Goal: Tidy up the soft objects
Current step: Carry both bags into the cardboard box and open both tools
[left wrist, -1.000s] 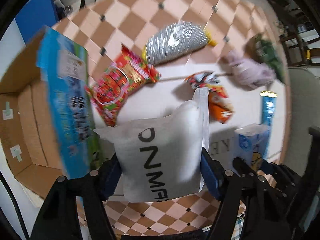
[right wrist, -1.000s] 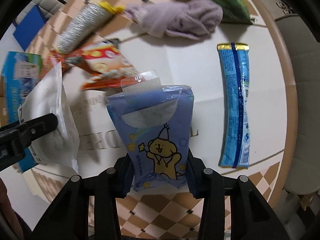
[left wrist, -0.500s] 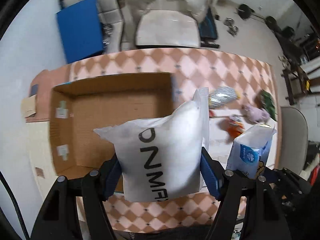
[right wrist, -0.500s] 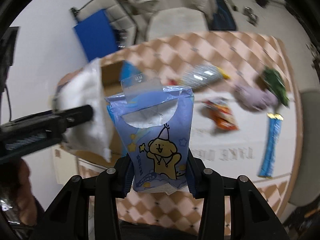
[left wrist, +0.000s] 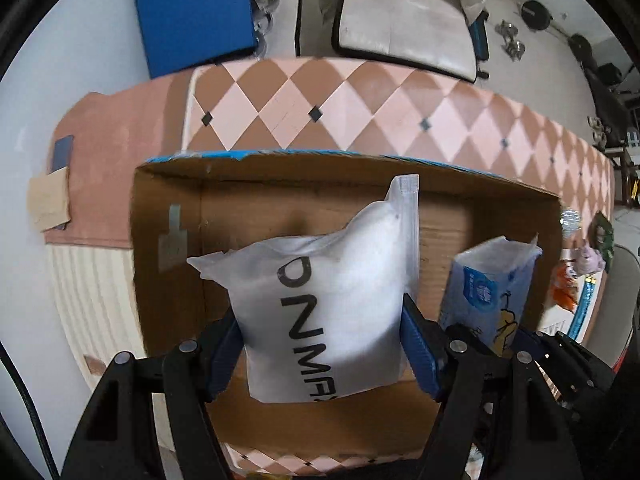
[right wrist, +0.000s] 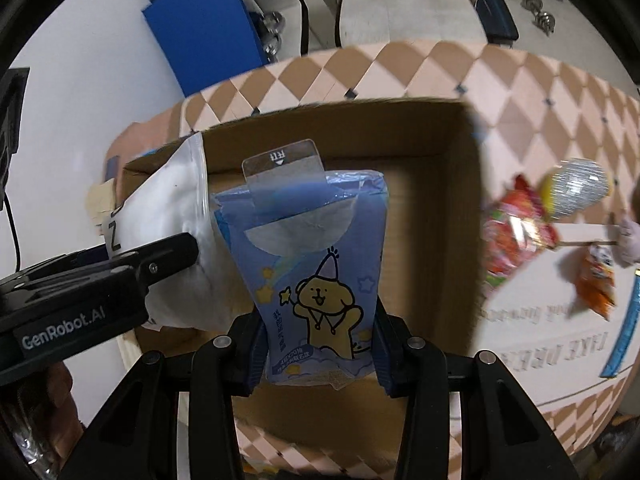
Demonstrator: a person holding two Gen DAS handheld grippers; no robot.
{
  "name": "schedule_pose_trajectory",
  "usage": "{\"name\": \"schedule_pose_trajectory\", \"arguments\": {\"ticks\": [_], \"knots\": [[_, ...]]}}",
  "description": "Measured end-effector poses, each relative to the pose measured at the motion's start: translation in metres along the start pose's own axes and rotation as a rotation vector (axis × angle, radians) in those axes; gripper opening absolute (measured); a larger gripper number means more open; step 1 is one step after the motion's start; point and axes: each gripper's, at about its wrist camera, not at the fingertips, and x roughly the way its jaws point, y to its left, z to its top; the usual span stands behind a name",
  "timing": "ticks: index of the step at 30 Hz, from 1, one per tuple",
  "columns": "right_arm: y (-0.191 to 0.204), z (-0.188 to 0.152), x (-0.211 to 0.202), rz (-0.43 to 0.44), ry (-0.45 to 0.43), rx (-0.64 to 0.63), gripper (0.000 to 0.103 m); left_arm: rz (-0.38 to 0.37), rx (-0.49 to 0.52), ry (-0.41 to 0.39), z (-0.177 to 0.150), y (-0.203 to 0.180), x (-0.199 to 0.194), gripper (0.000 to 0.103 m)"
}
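Note:
My left gripper [left wrist: 322,350] is shut on a white soft pouch [left wrist: 320,304] with black letters and holds it over the open cardboard box [left wrist: 168,280]. My right gripper [right wrist: 318,354] is shut on a blue tissue pack [right wrist: 316,272] with a yellow bear print, also held above the box [right wrist: 432,240]. The two packs hang side by side; the tissue pack shows in the left wrist view [left wrist: 488,292] to the right of the pouch. The pouch shows in the right wrist view [right wrist: 176,240] on the left.
The box stands on a checkered pink-and-brown table [left wrist: 320,104]. To its right lie a red snack bag [right wrist: 512,236], a silver pack [right wrist: 576,188], an orange snack bag [right wrist: 596,280] and a long blue pack [right wrist: 626,332]. A blue panel [left wrist: 192,12] stands behind.
Both grippers have swung left from the loose snacks to above the open box, still holding their packs. The box now fills the middle of both views.

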Motion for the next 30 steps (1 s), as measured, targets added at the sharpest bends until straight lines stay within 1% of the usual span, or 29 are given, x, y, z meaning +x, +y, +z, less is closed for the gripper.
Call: {"name": "schedule_pose_trajectory", "arguments": {"ticks": [1, 5, 7, 11, 14, 15, 16, 18, 20, 21, 22, 24, 26, 28, 30], "knots": [[0.003, 0.006, 0.014, -0.014, 0.008, 0.005, 0.046, -0.004, 0.01, 0.016, 0.007, 0.004, 0.009, 0.07], [0.01, 0.017, 0.043, -0.036, 0.032, 0.021, 0.046, -0.03, 0.049, 0.082, 0.025, 0.009, 0.036, 0.07], [0.007, 0.022, 0.058, -0.054, 0.037, 0.023, 0.046, -0.041, 0.062, 0.106, 0.031, 0.01, 0.049, 0.07], [0.006, 0.022, 0.074, -0.08, 0.043, 0.025, 0.047, -0.042, 0.08, 0.127, 0.034, 0.005, 0.059, 0.07], [0.003, 0.02, 0.081, -0.08, 0.05, 0.029, 0.05, -0.042, 0.1, 0.138, 0.032, 0.001, 0.056, 0.072], [0.003, 0.019, 0.081, -0.077, 0.049, 0.029, 0.056, -0.046, 0.093, 0.141, 0.031, 0.001, 0.054, 0.072], [0.002, 0.017, 0.081, -0.075, 0.043, 0.031, 0.059, -0.05, 0.085, 0.144, 0.029, 0.002, 0.053, 0.072], [0.006, 0.009, 0.072, -0.078, 0.033, 0.029, 0.071, -0.056, 0.094, 0.152, 0.026, 0.003, 0.05, 0.072], [0.006, 0.001, 0.066, -0.08, 0.023, 0.029, 0.08, -0.053, 0.1, 0.138, 0.022, 0.002, 0.043, 0.072], [0.006, -0.005, 0.062, -0.087, 0.019, 0.024, 0.083, -0.045, 0.108, 0.123, 0.02, 0.001, 0.037, 0.076], [0.006, -0.011, 0.059, -0.097, 0.014, 0.019, 0.085, -0.038, 0.112, 0.1, 0.015, 0.0, 0.03, 0.085], [0.008, -0.024, 0.054, -0.108, -0.004, 0.012, 0.096, -0.027, 0.109, 0.058, 0.004, 0.001, 0.018, 0.09], [0.009, -0.038, 0.046, -0.126, -0.019, -0.003, 0.103, -0.033, 0.094, 0.016, -0.009, 0.004, 0.005, 0.094], [0.009, -0.054, 0.041, -0.146, -0.041, -0.013, 0.103, -0.04, 0.076, -0.031, -0.025, 0.007, -0.007, 0.101], [0.009, -0.07, 0.034, -0.159, -0.066, -0.025, 0.103, -0.049, 0.065, -0.063, -0.034, 0.01, -0.013, 0.102]]}}
